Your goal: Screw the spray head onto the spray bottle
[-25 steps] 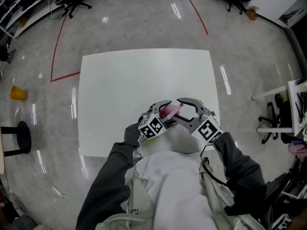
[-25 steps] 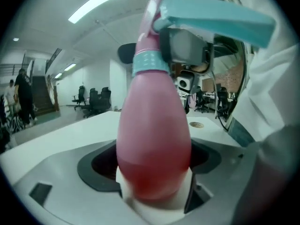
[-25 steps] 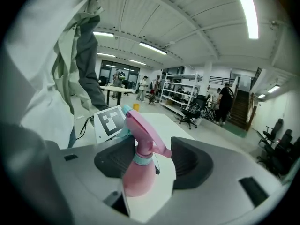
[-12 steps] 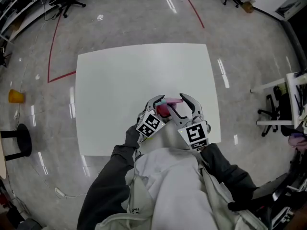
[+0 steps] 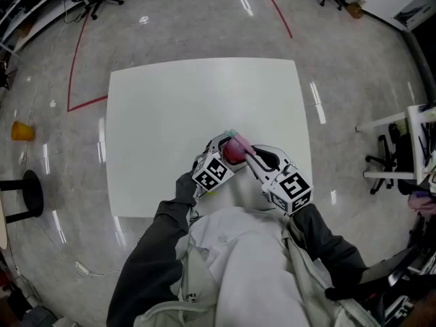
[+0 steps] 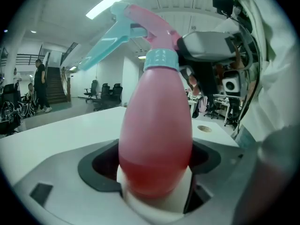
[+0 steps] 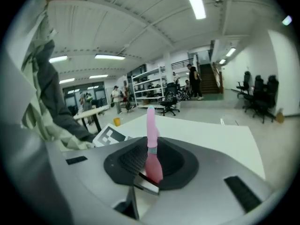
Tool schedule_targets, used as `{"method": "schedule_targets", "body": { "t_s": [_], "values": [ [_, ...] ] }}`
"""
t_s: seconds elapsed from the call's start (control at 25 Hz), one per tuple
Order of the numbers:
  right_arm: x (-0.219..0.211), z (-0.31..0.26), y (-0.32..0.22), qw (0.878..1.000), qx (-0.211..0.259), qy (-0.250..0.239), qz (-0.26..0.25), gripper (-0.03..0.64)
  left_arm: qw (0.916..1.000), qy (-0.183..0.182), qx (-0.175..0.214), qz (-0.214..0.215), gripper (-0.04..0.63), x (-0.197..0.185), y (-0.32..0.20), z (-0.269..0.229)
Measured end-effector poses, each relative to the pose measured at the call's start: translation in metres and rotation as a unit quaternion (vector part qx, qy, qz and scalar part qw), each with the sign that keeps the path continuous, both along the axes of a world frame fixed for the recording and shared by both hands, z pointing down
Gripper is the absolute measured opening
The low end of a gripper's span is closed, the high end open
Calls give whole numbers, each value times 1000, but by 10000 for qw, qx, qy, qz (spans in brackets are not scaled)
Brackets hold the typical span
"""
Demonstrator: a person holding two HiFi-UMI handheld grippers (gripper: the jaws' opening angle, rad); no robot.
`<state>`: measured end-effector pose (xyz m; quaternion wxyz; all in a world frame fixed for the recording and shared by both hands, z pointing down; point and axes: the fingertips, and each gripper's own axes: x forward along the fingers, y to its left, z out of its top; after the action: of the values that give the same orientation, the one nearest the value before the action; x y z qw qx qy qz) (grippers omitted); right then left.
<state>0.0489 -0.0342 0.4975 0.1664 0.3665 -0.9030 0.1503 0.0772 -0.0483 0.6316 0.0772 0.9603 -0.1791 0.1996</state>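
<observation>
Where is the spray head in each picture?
Head view: spray head just below the middle.
Left gripper view: spray head top centre, on the pink bottle.
Right gripper view: spray head in the centre, upright between the jaws.
Shared landmark: the white table.

The left arm (image 5: 160, 237) and right arm (image 5: 327, 240), both in grey sleeves, angled inward so the tools met tip to tip. The left hand-held gripper (image 5: 228, 147) clamped the spray bottle (image 6: 154, 125) in wide-set jaws. The right hand-held gripper (image 5: 251, 154) had just been closing its jaws onto the spray head (image 6: 140, 27).
</observation>
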Motion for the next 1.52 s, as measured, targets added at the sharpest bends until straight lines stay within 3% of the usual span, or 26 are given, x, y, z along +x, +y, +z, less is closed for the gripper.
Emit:
{"method": "schedule_targets", "body": {
  "t_s": [0.12, 0.36, 0.52, 0.6, 0.72, 0.8, 0.84, 0.88, 1.0, 1.04, 1.16, 1.28, 1.36, 1.44, 1.52],
  "values": [
    [-8, -3, 1, 9972, -338, -537, 386, 54, 10000, 32, 12, -51, 430, -3, -2, -2],
    [0, 2, -2, 9982, -414, -82, 420, 53, 9999, -83, 39, -84, 430, -2, -4, 1],
    [-2, 3, 0, 9899, -1010, -565, 817, 48, 9993, -114, 95, -331, 430, 3, -11, 0],
    [-1, 2, 8, 9920, -923, -585, 630, 46, 9997, -136, 126, -142, 430, 6, -7, 0],
    [5, -1, 19, 9979, 68, 346, -544, 48, 9987, -85, 60, 505, 430, 6, 4, 0],
    [4, -9, 27, 9810, 756, 871, -1558, 51, 9948, -87, 83, 1012, 430, 1, 12, 0],
    [5, -16, 26, 9733, 1011, 945, -1831, 55, 9923, -99, 75, 1231, 430, 0, 15, 1],
    [8, -24, 20, 9701, 1183, 877, -1930, 71, 9898, -123, 57, 1416, 430, -1, 17, 1],
    [21, -34, 2, 9667, 1230, 812, -2090, 231, 9825, -254, 20, 1846, 430, 0, 25, 3],
    [23, -29, -1, 9580, 1264, 1097, -2328, 267, 9798, -304, 24, 1976, 430, 0, 26, 3],
    [14, -8, -5, 9138, 1425, 1943, -3269, 330, 9686, -517, 76, 2429, 430, 0, 34, 4],
    [-8, 10, -1, 8770, 1554, 2048, -4060, 345, 9516, -816, 175, 2958, 430, 1, 44, 6],
    [-20, 13, 5, 8587, 1584, 2002, -4443, 347, 9401, -1009, 264, 3245, 430, 2, 49, 7],
    [-26, 12, 9, 8550, 1512, 1883, -4589, 348, 9334, -1119, 325, 3395, 430, 1, 51, 7],
    [-24, 10, 9, 8683, 1309, 1715, -4466, 327, 9389, -1007, 242, 3281, 430, 1, 50, 6]
  ]
}}
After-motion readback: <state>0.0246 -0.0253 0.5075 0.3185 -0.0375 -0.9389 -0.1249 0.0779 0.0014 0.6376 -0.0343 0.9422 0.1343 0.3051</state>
